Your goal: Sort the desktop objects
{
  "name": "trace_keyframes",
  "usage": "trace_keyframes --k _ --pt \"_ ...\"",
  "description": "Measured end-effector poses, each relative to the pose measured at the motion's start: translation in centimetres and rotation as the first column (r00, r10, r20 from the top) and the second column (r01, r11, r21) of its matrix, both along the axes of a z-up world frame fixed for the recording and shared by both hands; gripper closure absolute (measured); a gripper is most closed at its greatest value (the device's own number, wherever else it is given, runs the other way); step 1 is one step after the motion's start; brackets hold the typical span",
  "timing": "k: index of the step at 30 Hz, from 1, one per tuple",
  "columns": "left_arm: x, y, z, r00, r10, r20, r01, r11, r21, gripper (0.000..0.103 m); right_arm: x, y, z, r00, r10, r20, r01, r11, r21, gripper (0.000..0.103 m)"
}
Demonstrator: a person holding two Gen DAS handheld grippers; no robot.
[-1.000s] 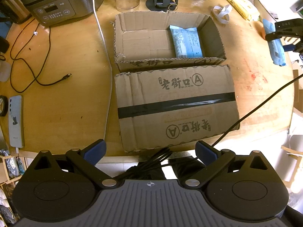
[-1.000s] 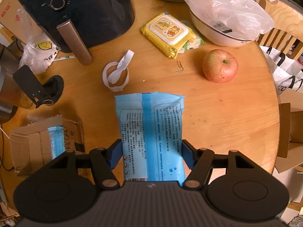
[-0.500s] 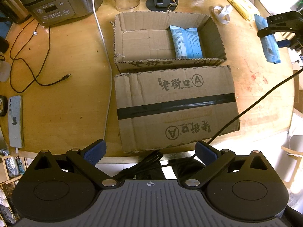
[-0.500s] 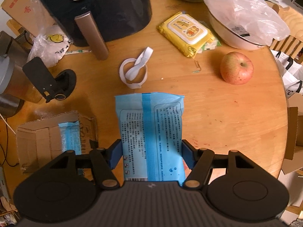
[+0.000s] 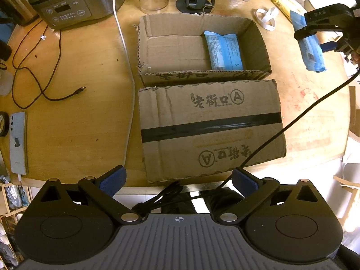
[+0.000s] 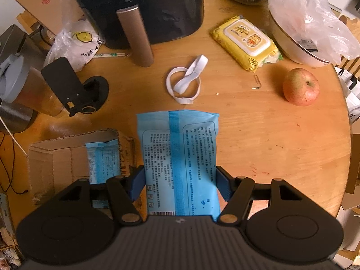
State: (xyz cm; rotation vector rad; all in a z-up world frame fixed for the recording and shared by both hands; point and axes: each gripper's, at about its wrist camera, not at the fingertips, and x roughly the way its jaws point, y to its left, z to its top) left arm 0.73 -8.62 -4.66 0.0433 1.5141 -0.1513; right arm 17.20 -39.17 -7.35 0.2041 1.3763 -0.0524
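My right gripper (image 6: 180, 185) is shut on a light blue wipes pack (image 6: 178, 159) and holds it above the wooden table, just right of the open cardboard box (image 6: 56, 157). In the left wrist view the same pack (image 5: 311, 47) hangs in the right gripper (image 5: 319, 36) at the far right, beside the box (image 5: 171, 49). A second blue pack (image 5: 223, 50) lies inside the box at its right end. My left gripper (image 5: 177, 180) is open and empty at the table's near edge, in front of the box's folded-out flap (image 5: 209, 126).
A yellow wipes pack (image 6: 246, 41), a white band (image 6: 185, 81), an apple (image 6: 300, 86), a black air fryer (image 6: 144, 9) and a phone stand (image 6: 76, 85) stand beyond the box. A rice cooker (image 5: 67, 2), a dark cable (image 5: 42, 67) and a phone (image 5: 18, 142) are at left.
My right gripper has carried the blue pack left and up toward the box. The left gripper has not moved.
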Motion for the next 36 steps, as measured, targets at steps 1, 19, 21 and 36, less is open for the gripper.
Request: trace_keyframes --k 1,19,21,36 --pt "0.0 0.0 0.0 1.0 0.001 0.0 -0.001 1.0 0.0 0.0 0.0 0.2 0.0 1.0 0.001 -0.001 -0.001 1.0 0.002 0.039" --pt "-0.1 0.3 -0.1 1.0 0.008 -0.003 -0.008 1.0 0.0 0.0 0.5 3.4 -0.5 1.0 0.004 -0.006 -0.004 1.0 0.014 0.039" --pt "-0.1 0.4 -0.1 1.0 0.009 -0.002 -0.009 1.0 0.001 0.0 0.5 3.6 -0.5 1.0 0.003 -0.005 -0.003 1.0 0.015 0.039" --pt "-0.1 0.5 -0.2 1.0 0.013 -0.003 -0.013 1.0 -0.001 0.0 1.0 5.2 -0.4 1.0 0.015 0.002 -0.015 1.0 0.018 0.039"
